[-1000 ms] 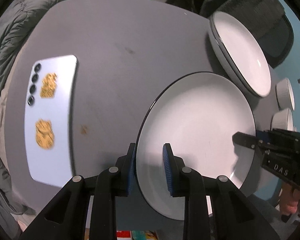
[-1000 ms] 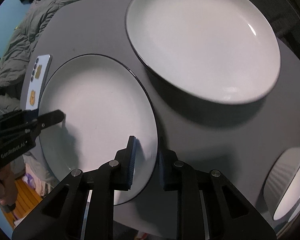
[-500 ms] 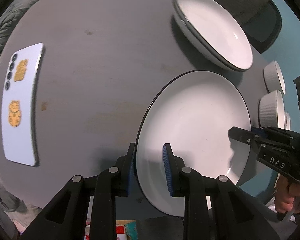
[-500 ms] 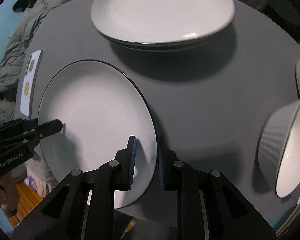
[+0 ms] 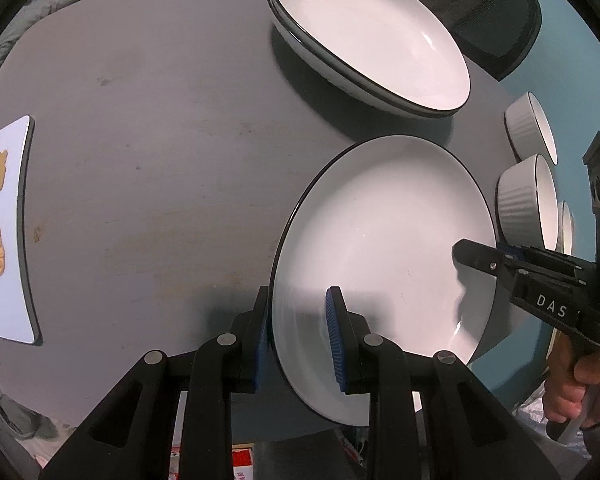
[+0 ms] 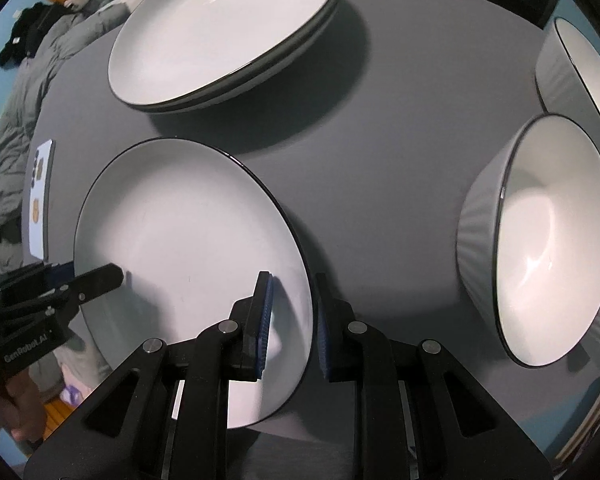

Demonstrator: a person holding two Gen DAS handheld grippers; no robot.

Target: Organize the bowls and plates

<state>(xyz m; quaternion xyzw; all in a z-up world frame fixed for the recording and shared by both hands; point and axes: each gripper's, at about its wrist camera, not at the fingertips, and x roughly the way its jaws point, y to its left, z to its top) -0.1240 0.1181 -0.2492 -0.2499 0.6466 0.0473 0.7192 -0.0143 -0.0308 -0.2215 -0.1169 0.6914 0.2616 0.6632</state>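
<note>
1. Since a second ago the carried plate [image 5: 384, 248] is drifting level across the bench [image 5: 160, 160] toward the stack [image 5: 372, 36]. In the left view the stack is swinging in from the right edge toward top centre, and the phone [image 5: 8, 232] is sliding out to the left edge. Both grips look unchanged.
2. Left gripper [image 5: 298, 334]: fingers are clamping the plate's near-left rim, one pad under and one on the white face.
3. Right gripper [image 6: 292, 320]: fingers are clamping the opposite rim the same way. Each gripper is showing in the other's view, at the plate's far edge.
4. Step in hand, as I judge it: two-handed carry of one plate to the stack. The plate is hanging clear of the bench, near its front edge, close to the stack but not yet over it.
5. Orientation: face up, close to flat. It is round, so no long axis; the line between the two grips is running left to right.
6. Next move calls for: both hands travelling together and level, centring over the stack, lowering evenly, then releasing.
7. Ribbed bowls [image 6: 540, 240] are standing near on the right, so the right hand needs clearance.
</note>
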